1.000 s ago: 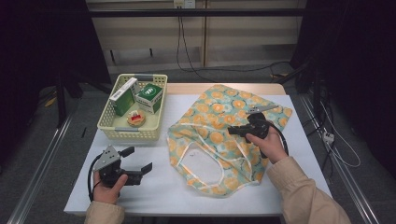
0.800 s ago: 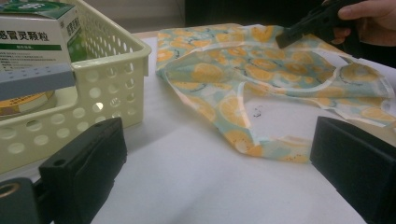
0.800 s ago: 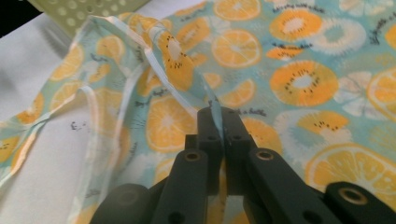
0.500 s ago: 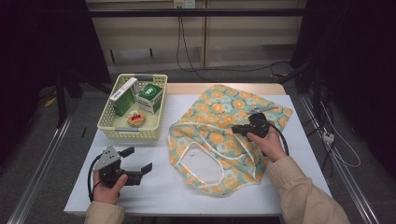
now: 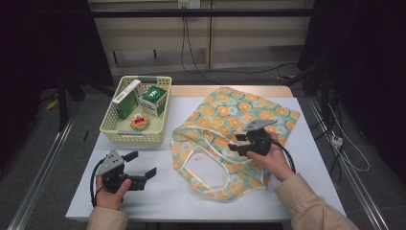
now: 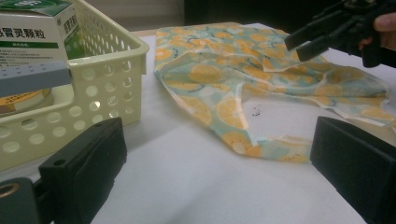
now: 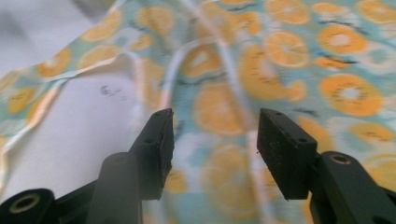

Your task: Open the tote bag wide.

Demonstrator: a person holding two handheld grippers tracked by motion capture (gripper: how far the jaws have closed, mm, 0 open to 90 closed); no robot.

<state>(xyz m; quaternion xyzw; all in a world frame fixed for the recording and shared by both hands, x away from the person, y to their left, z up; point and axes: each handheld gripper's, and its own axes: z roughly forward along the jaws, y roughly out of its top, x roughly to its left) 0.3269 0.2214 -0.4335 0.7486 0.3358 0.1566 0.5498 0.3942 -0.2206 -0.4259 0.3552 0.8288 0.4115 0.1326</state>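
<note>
Currently, step in hand: the person is working the orange-print tote bag (image 5: pixel 230 139) flat on the white table (image 5: pixel 163 196); the right gripper (image 5: pixel 238 143) is hovering just over the cloth near the handle loop, and it looks like a regrasp between pulls
Right gripper jaws: they have just been opening and are standing half spread in the right gripper view (image 7: pixel 212 140), with printed cloth below them but nothing pinched between the pads
Left gripper (image 5: pixel 142 165): it is resting on the table near the front left, well apart from the bag, its jaws spread wide with nothing between them, as the left gripper view (image 6: pixel 219 154) confirms
Bag position: it is lying to the right of the basket, its mouth and handle loop (image 5: pixel 203 167) facing the person, with bare table showing through the loop
Next move, as a judgement: the right jaws are probably needing to drop onto a handle or the mouth edge and close on a single layer; the left gripper is likely needing to come over to hold the other side
Basket (image 5: pixel 112 132): this cream plastic basket is standing at the table's back left, just beside the bag
Basket contents: a green-and-white medicine box (image 5: pixel 154 99) and a second flat box (image 5: pixel 125 98) are leaning inside it, and a small round tin (image 5: pixel 139 122) is lying in front of them
</note>
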